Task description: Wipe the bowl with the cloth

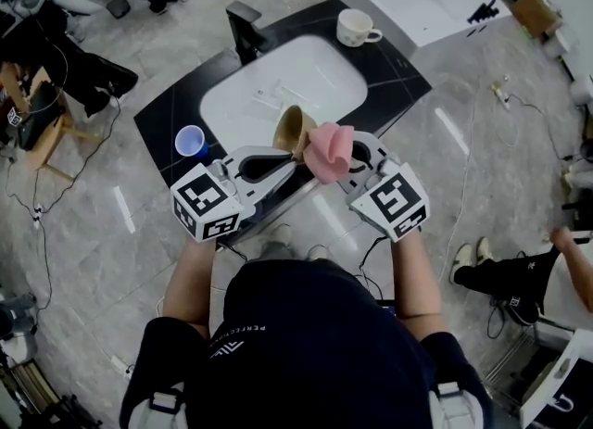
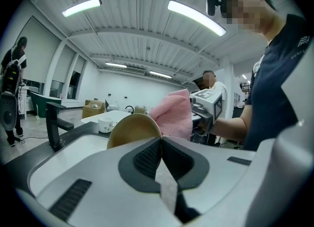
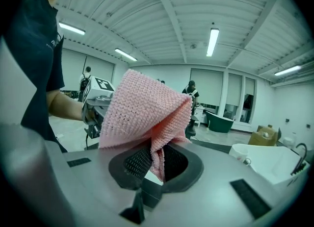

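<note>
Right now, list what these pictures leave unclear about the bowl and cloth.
- The bowl: right gripper view, wholly hidden behind the cloth.
- Whether cloth touches bowl: left gripper view, the bowl's rim hides the contact; head view, too small.
- The bowl's lower edge: left gripper view, covered by the left gripper.

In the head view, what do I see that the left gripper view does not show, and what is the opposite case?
Only the head view shows the blue cup. Only the left gripper view shows the ceiling lights and a person standing at the far left. Both show the tan bowl, the pink cloth against it, the white sink, the white mug and the black faucet.
</note>
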Tool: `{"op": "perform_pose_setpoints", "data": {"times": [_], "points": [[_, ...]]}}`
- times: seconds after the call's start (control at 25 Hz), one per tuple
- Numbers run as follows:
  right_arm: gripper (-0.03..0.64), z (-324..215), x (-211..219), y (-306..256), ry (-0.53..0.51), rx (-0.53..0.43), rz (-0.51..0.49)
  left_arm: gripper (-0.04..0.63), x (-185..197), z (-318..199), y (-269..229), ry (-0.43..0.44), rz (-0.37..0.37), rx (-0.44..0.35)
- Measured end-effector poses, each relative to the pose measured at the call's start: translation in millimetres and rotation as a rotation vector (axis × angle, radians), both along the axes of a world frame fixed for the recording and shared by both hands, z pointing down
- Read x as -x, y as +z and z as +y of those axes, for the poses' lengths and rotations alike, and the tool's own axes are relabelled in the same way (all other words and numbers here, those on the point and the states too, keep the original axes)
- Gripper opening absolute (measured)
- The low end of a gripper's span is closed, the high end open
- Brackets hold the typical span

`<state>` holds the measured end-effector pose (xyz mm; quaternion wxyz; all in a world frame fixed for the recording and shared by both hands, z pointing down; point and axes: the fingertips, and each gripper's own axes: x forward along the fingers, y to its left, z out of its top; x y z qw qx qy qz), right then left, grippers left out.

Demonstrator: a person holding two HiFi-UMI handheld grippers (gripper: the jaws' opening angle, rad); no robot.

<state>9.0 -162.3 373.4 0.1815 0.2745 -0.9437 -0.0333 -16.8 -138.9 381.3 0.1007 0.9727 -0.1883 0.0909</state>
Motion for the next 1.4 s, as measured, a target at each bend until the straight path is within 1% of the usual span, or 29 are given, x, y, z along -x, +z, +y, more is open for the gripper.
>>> {"op": "perform_pose_setpoints", "data": {"times": [0.28, 0.52, 0.64, 0.76, 0.96, 1.12, 1.24, 1.4], "points": [[0.048, -9, -13, 2, 0.046, -0.038, 0.066, 0.015, 2, 24, -5, 0.161, -0.011, 0.008], [0.048, -13, -20, 7, 0.070, -0.031, 0.059, 0.015, 0, 42, -19, 0.264, 0.058, 0.036], [0.049, -16, -23, 10, 0.081, -0.025, 0.061, 0.015, 0, 48, -27, 0.296, 0.094, 0.047], [0.048, -17, -25, 14, 0.089, -0.018, 0.066, 0.015, -1, 48, -37, 0.308, 0.136, 0.043], [0.048, -13, -19, 19, 0.062, -0.001, 0.041, 0.015, 1, 42, -66, 0.299, 0.285, 0.038], [0.048, -7, -10, 19, 0.037, 0.001, 0.023, 0.015, 0, 34, -84, 0.271, 0.378, 0.029], [0.048, -3, -4, 19, 0.019, 0.005, 0.020, 0.015, -2, 29, -93, 0.247, 0.422, 0.024], [0.049, 2, 2, 19, -0.003, 0.010, 0.011, 0.015, -4, 18, -99, 0.193, 0.464, 0.016]]}}
